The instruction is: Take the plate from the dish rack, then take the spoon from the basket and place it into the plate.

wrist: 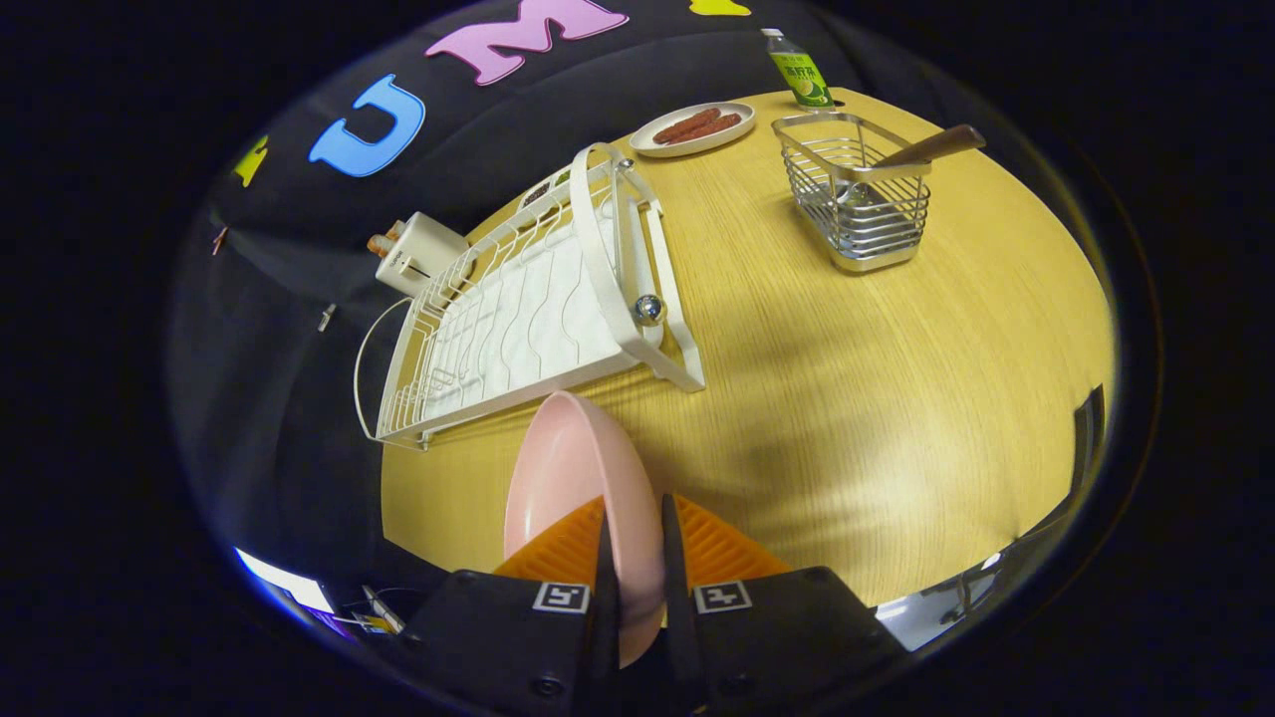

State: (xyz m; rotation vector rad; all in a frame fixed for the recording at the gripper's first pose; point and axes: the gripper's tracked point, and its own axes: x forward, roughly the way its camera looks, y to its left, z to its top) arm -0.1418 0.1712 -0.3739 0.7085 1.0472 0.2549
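My gripper (635, 523) is shut on the rim of a pink plate (568, 478), which stands on edge between the fingers, lifted above the wooden table (847, 398). Just beyond the plate lies the white dish rack (528, 309), with no dishes in it. Farther off, beyond the fingers and to the right of the rack, a metal wire basket (857, 194) holds a spoon (921, 149); its wooden handle leans out over the basket's rim and its bowl is down inside.
A white plate with sausages (692, 127) sits behind the rack, with a green-labelled bottle (800, 72) beside it. A small white box (416, 254) stands at the rack's far left. The table's near edge runs just beside the fingers.
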